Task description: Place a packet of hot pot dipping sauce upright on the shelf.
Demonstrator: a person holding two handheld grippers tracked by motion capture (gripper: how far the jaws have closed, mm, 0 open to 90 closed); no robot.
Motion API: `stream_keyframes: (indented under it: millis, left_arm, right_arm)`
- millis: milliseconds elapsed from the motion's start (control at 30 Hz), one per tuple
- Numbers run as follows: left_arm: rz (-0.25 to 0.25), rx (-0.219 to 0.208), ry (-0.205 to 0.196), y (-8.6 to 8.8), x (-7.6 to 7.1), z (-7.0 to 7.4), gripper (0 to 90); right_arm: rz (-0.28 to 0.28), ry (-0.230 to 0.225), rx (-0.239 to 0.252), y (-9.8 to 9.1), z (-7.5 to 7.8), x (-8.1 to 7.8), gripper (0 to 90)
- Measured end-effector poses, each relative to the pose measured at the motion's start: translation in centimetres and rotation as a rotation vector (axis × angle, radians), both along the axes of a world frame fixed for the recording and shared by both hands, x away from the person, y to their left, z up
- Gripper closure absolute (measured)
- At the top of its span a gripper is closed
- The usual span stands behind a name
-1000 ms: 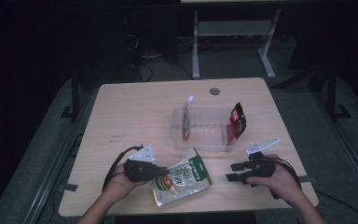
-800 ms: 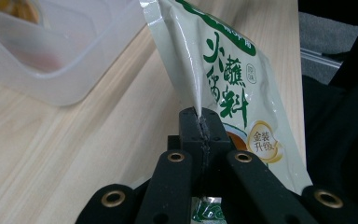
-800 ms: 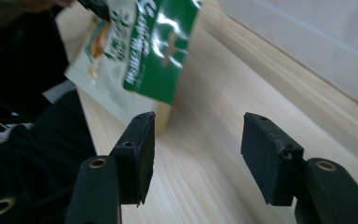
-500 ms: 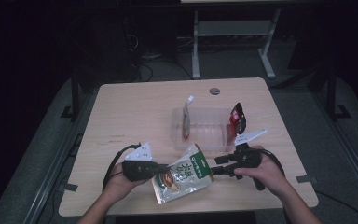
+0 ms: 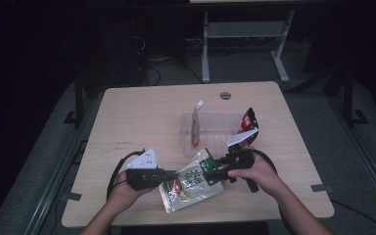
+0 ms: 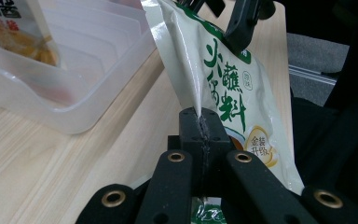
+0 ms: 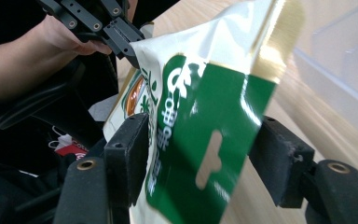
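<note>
A green and white food pouch [image 5: 191, 183] lies near the table's front edge, raised at its left edge. My left gripper [image 5: 169, 175] is shut on that edge; in the left gripper view the jaws [image 6: 200, 123] pinch the pouch's side seam [image 6: 223, 84]. My right gripper [image 5: 215, 166] has come in from the right. Its jaws have just been opening and now straddle the pouch's green top end [image 7: 200, 116]. In the right gripper view the right gripper [image 7: 205, 154] stands open, with the right pad clear of the pouch.
A clear plastic tray [image 5: 215, 128] stands just behind the pouch. A narrow sachet [image 5: 195, 125] leans inside it at the left, and a red sachet [image 5: 248, 121] stands at its right end. The tabletop [image 5: 142, 112] is bare at the back left.
My right hand has moved left from the table's right side to the pouch, and its jaws now sit around the green top. The left hand and pouch have stayed in place.
</note>
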State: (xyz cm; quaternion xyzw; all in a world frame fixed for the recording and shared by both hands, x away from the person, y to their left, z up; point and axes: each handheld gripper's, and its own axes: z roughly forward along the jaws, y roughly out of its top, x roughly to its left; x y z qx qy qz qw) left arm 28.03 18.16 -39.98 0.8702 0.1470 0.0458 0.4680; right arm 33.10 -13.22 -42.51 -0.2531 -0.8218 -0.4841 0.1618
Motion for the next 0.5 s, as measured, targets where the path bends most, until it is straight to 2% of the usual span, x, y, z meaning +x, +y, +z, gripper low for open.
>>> stream_keyframes:
  millis: [100, 500]
  left_arm:
    - [-0.002, -0.003, -0.002, -0.17, -0.02, -0.02, 90.0]
    - [-0.003, -0.003, -0.001, -0.31, 0.13, -0.27, 90.0]
  right_arm:
    - [0.017, 0.009, -0.006, 0.16, -0.26, -0.17, 43.9]
    - [0.033, 0.024, 0.031, -0.36, -0.23, -0.22, 61.0]
